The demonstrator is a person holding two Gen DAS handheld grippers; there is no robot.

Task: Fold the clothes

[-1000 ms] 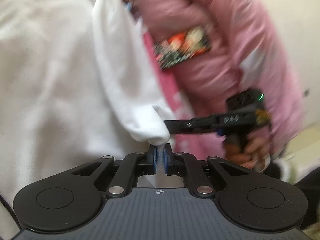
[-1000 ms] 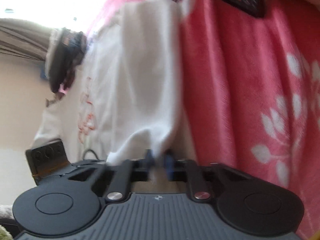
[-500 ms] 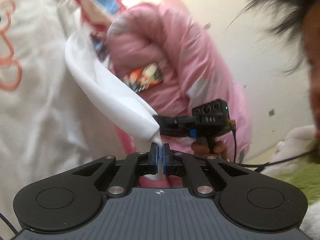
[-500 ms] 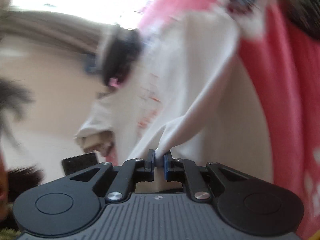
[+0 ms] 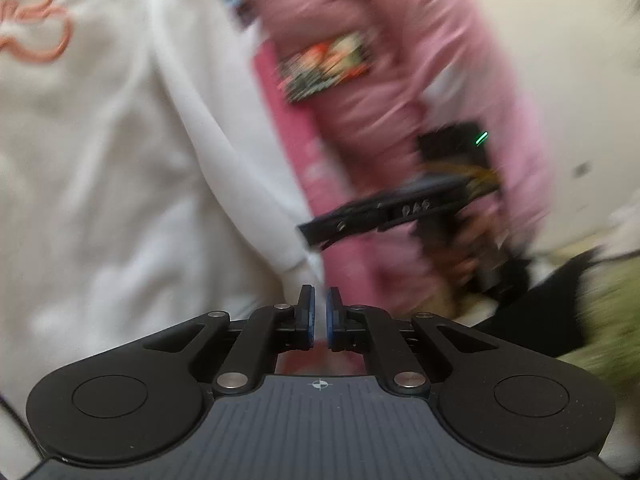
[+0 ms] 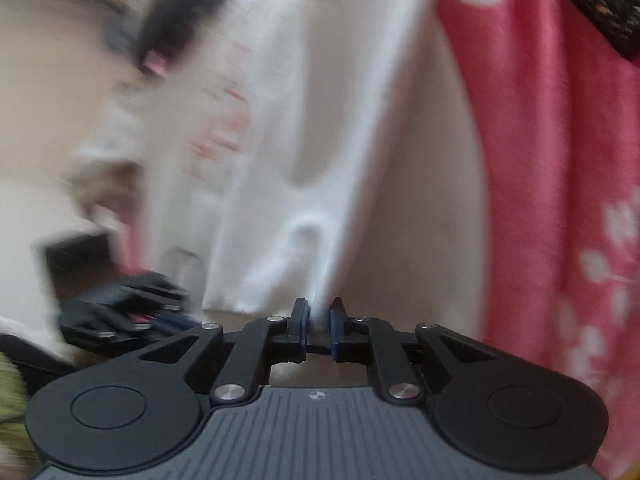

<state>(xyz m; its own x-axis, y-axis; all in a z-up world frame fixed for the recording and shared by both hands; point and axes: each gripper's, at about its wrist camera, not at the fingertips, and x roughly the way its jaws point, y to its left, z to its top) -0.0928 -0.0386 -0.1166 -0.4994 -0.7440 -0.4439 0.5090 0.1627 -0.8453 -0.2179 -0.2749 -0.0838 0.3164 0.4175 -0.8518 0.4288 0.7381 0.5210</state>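
White cloth fills both views: a pale sweatshirt [image 5: 100,160] with an orange line drawing [image 5: 44,40] on it lies spread over a pink bedcover [image 6: 560,160] printed with white flowers. The left gripper [image 5: 319,312] has its blue pads drawn almost together, with only a thin slit between them. A sleeve end reaches down to just above their tips, but the blur hides whether any of it is pinched. The right gripper [image 6: 319,320] has just been opening its jaws; they now stand parted, with a narrow fold of the sweatshirt hem in the gap and slack between the pads. Seen from the left wrist, that gripper sits beside the sleeve, held by a hand [image 5: 460,256] in front of a pink padded jacket [image 5: 420,80].
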